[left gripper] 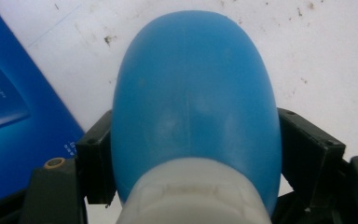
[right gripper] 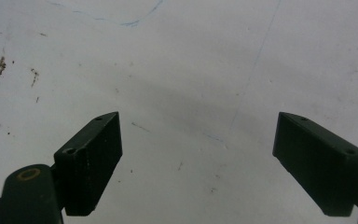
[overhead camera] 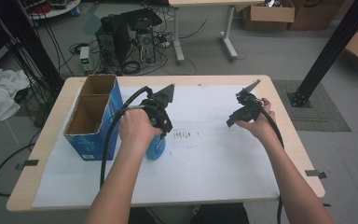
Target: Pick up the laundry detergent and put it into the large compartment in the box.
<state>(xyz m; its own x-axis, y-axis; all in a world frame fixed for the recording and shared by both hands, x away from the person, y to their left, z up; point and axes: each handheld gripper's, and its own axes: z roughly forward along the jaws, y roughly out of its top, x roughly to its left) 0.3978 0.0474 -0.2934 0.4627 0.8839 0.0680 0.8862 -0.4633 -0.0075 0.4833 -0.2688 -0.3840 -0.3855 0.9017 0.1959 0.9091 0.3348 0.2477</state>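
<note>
A blue bottle (overhead camera: 156,148) with a white cap lies on the white paper sheet (overhead camera: 214,158), just right of the blue carton. My left gripper (overhead camera: 160,138) points down onto it. In the left gripper view the bottle (left gripper: 196,93) sits between both black jaws, cap end toward the camera, and my left gripper (left gripper: 193,154) has its pads against the bottle's two sides. My right gripper (overhead camera: 233,120) hovers over the right half of the sheet. In its own view my right gripper (right gripper: 198,140) stands wide open over bare paper with nothing between its fingers.
An open-topped blue carton (overhead camera: 93,116) with two cardboard compartments stands at the table's left. The paper (right gripper: 191,60) carries small dark smudges and faint pen lines. The wooden table edge (overhead camera: 168,200) runs along the front. Computers and cables lie on the floor beyond.
</note>
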